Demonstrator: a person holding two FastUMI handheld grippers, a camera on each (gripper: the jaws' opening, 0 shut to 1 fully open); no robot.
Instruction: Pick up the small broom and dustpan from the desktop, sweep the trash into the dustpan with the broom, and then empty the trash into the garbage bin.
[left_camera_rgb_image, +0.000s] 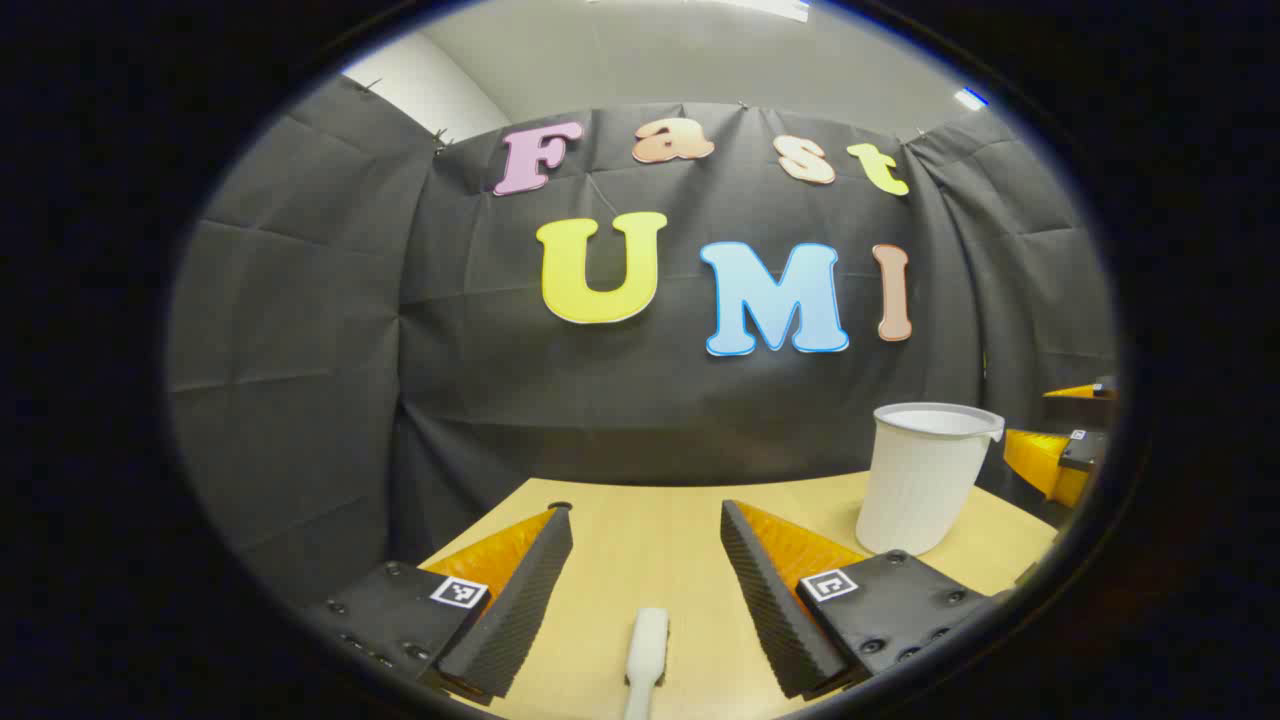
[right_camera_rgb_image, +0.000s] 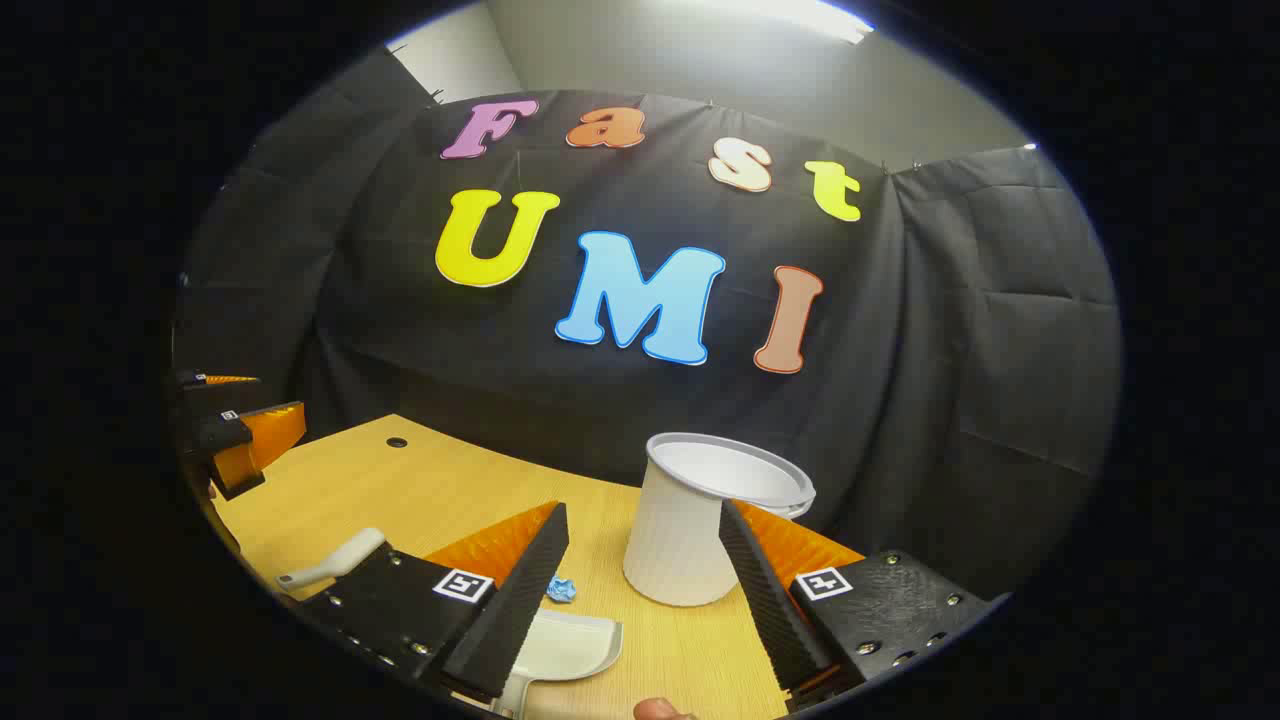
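Both my grippers, left (left_camera_rgb_image: 645, 560) and right (right_camera_rgb_image: 645, 570), hang spread; closing off-centre could knock the broom handle (left_camera_rgb_image: 645, 650) or shove the dustpan (right_camera_rgb_image: 565, 648) into the scrap (right_camera_rgb_image: 562, 590).

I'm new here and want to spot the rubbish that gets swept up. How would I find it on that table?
Start at the tall white ribbed bin standing on the wooden table before the black cloth wall. Just to its left in the right gripper view, beside the pale dustpan, lies a small crumpled blue scrap. It is the one blue, wrinkled thing among smooth white items.
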